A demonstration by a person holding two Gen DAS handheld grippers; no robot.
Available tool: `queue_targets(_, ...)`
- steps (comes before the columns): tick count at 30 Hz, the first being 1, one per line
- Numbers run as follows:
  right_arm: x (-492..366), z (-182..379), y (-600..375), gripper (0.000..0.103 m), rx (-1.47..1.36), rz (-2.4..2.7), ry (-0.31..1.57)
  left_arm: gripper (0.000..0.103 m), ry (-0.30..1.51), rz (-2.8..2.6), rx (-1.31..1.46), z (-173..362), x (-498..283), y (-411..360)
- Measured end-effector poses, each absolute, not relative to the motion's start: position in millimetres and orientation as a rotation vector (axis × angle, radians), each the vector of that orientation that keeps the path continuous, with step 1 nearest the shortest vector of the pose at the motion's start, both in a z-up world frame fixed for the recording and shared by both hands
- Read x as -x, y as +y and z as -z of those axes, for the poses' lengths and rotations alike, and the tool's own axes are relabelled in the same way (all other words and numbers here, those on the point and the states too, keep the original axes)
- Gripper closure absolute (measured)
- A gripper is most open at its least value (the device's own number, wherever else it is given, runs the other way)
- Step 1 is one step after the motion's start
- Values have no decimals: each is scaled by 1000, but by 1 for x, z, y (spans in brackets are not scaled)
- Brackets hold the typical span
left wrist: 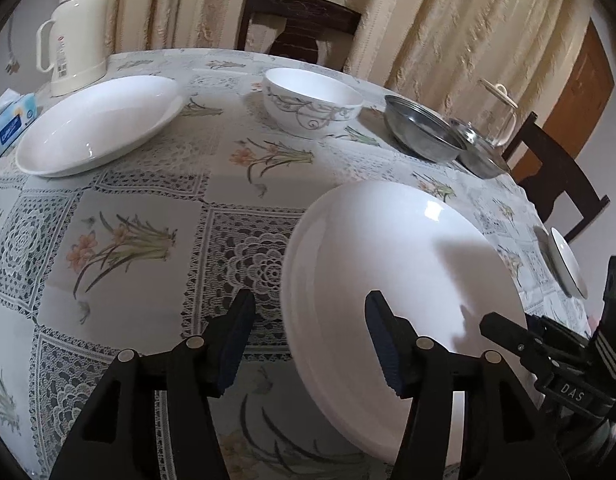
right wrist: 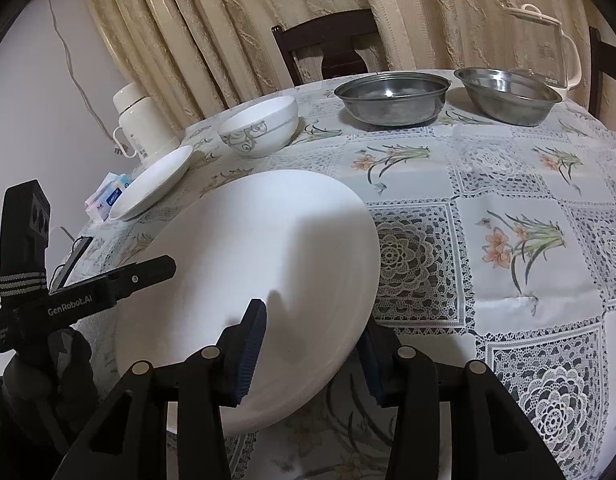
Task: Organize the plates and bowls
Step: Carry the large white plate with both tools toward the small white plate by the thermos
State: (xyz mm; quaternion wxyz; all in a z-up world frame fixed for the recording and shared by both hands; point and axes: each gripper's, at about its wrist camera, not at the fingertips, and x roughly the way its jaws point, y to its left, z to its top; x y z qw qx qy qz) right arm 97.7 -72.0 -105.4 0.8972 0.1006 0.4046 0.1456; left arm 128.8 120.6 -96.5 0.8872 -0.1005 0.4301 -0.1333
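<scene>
A large white plate (left wrist: pixel 400 280) lies at the near edge of the table and also shows in the right wrist view (right wrist: pixel 260 264). My left gripper (left wrist: pixel 310 344) is open, its left finger over the cloth and its right finger over the plate's near rim. My right gripper (right wrist: pixel 314 354) is open with its jaws on either side of the plate's near right rim. A second white plate (left wrist: pixel 96 124) lies far left. A patterned white bowl (left wrist: pixel 312 100) stands at the back middle. Two steel bowls (right wrist: pixel 392 96) (right wrist: pixel 508 94) stand at the back right.
A cream thermos jug (left wrist: pixel 78 36) and a tissue pack (left wrist: pixel 10 124) stand at the far left. A glass kettle (right wrist: pixel 544 44) stands behind the steel bowls. Dark wooden chairs (left wrist: pixel 300 24) surround the table. A small white dish (left wrist: pixel 568 260) sits at the right edge.
</scene>
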Motion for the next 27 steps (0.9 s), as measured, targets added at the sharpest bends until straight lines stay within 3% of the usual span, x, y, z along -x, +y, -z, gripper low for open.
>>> queue_targets(27,-124,99,-87,55,-208,-251,852,38,886,313,244,93,-154,84)
